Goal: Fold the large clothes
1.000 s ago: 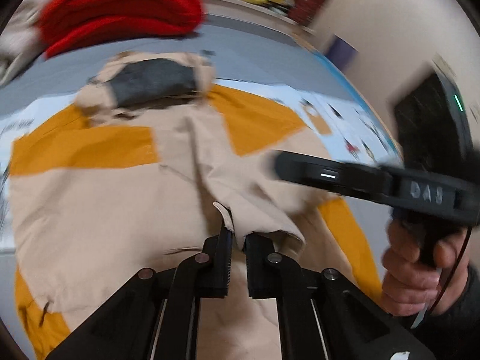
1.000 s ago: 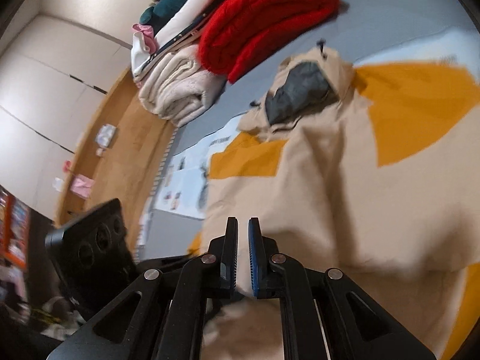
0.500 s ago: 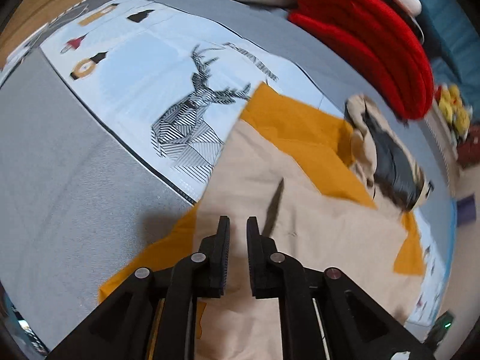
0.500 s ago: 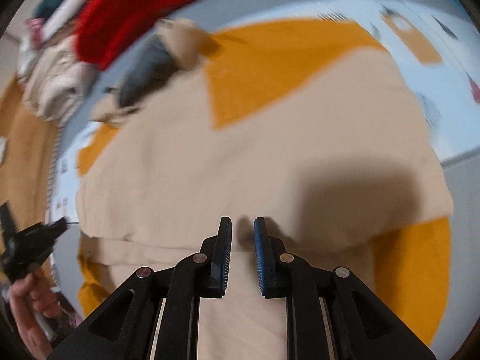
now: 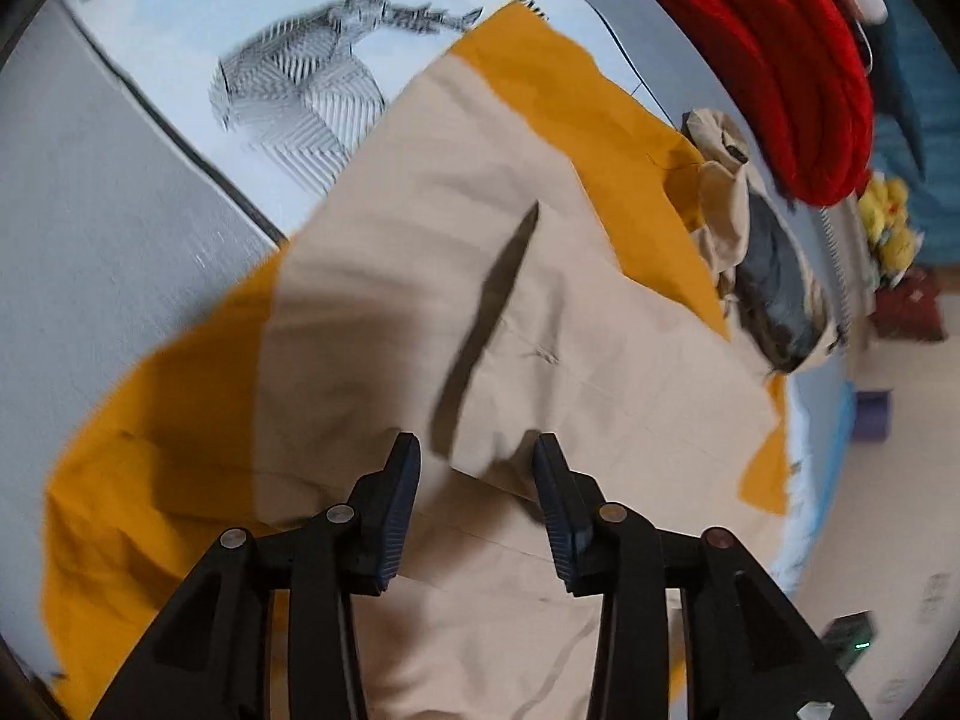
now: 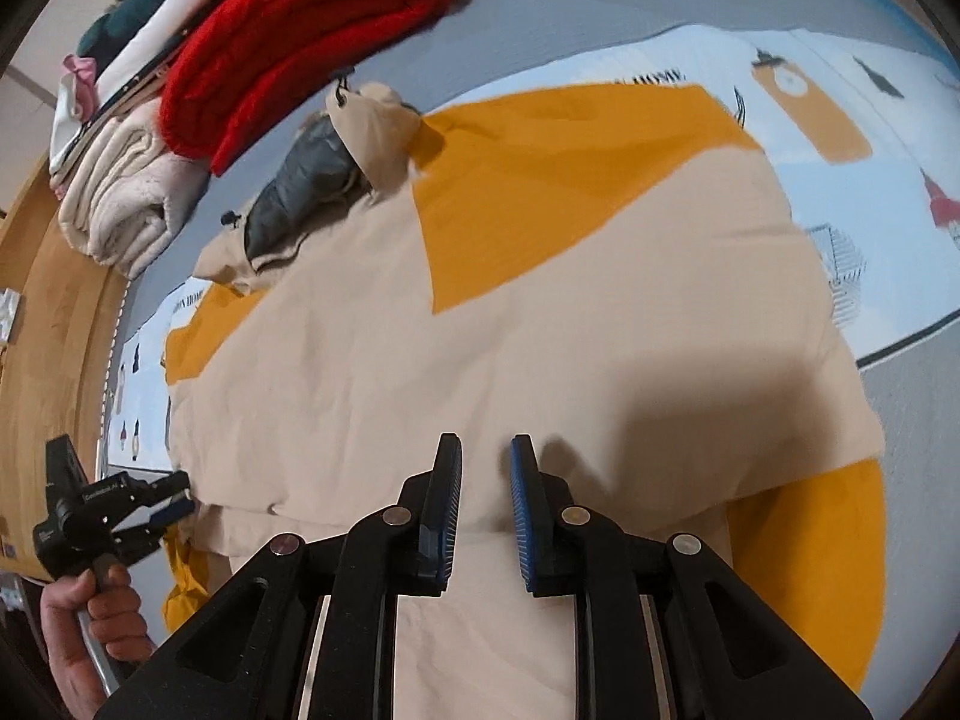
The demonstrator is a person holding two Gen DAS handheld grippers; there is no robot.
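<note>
A large beige and orange hooded jacket [image 6: 540,312] lies flat on the bed, its grey-lined hood [image 6: 300,192] toward the folded pile. It also fills the left wrist view [image 5: 540,330], with its hood [image 5: 774,276] at the right. My left gripper [image 5: 477,450] is open and empty, just above a folded beige edge. It also shows in the right wrist view [image 6: 171,498] at the jacket's left edge. My right gripper [image 6: 486,450] is open and empty, low over the beige fabric near the hem.
A red knit blanket [image 6: 300,30] and cream folded towels [image 6: 126,192] are stacked beyond the hood. The jacket lies on a printed sheet with a deer drawing [image 5: 312,78] over grey bedding [image 5: 90,210]. A wooden floor [image 6: 54,312] lies at the left.
Both grippers have let go of the jacket and opened. The left gripper swung away to the jacket's left edge. The fabric now lies folded flat.
</note>
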